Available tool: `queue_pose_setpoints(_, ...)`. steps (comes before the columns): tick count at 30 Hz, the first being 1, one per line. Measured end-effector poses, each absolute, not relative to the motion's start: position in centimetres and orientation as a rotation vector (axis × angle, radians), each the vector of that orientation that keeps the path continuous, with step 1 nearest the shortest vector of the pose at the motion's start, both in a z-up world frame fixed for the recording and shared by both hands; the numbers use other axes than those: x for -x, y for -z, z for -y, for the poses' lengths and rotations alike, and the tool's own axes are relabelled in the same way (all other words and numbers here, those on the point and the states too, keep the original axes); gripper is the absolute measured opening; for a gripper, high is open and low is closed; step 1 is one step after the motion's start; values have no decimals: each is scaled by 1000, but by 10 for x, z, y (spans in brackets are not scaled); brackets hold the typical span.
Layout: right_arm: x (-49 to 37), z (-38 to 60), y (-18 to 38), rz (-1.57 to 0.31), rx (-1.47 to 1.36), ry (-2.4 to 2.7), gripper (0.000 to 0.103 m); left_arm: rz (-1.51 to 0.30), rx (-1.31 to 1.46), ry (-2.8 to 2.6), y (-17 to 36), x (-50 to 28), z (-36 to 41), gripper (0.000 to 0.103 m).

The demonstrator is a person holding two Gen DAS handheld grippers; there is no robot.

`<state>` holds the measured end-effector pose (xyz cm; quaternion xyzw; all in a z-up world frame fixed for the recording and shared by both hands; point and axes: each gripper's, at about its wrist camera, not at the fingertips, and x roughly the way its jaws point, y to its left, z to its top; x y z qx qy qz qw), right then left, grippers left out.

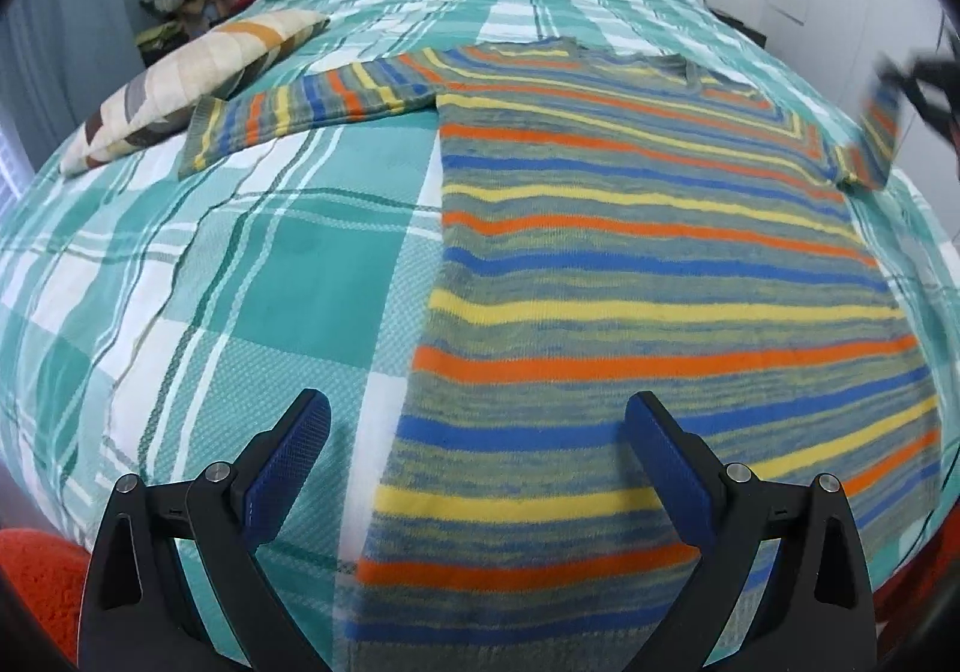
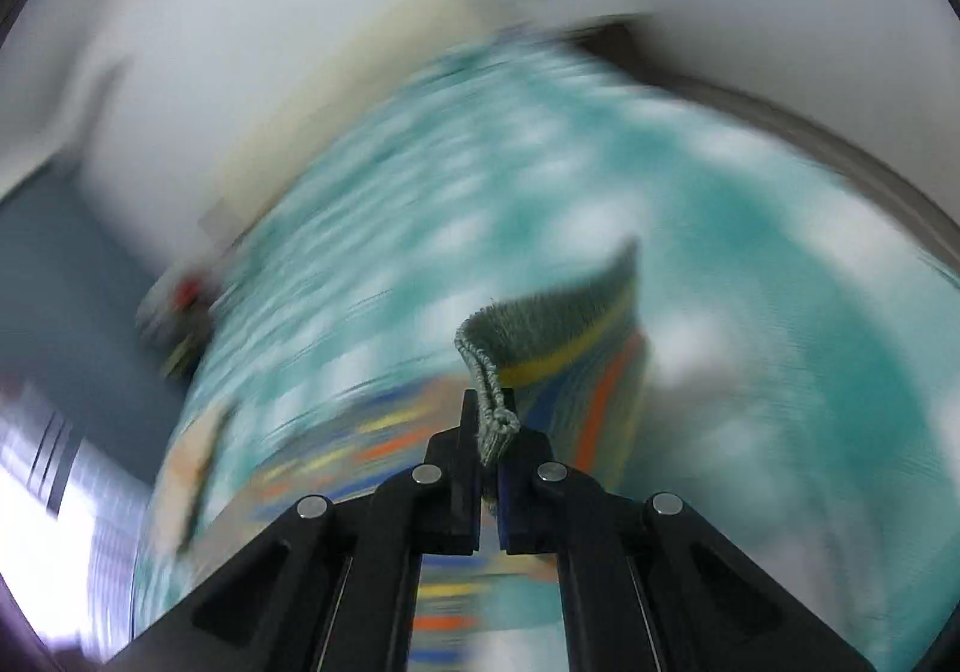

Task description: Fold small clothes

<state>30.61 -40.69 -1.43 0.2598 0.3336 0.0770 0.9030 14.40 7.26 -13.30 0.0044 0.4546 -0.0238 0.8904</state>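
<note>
Presently, the sleeve cuff point(image 2: 489, 420) is pinched between the closed right gripper point(image 2: 489, 468) fingers; it could be lost through slippage. The left gripper point(image 1: 477, 450) is held wide apart and empty.

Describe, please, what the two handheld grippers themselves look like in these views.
Both are matte black plastic. The left gripper has two angled fingers lined with textured blue pads, silver round pivot pins and triangular cut-outs in its arms. The right gripper has the same black linkage, silver pins and blue pad edges. No cables, markings or sleeves show.
</note>
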Motion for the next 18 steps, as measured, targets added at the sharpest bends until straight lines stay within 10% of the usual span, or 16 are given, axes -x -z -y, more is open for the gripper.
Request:
queue_pose_setpoints(3,-348,322,8,-765,-434,-319,5,-946,-8,42,134,-146,-74,99)
queue_pose_setpoints(4,-359,302,14,-805,-419,-351,23,-951,-7,38,135,-146,-75,99)
queue_pose_setpoints(5,-373,281,23,-860,-413,-383,65,-955,-5,35,135,-146,-76,99)
queue_pose_setpoints(6,-377,272,30,-877,-414,-394,78,-956,-4,32,135,-146,-77,99)
queue_pose_setpoints(18,-373,340,134,-1177,-573,-214,57,-940,-66,62,135,-147,-64,99)
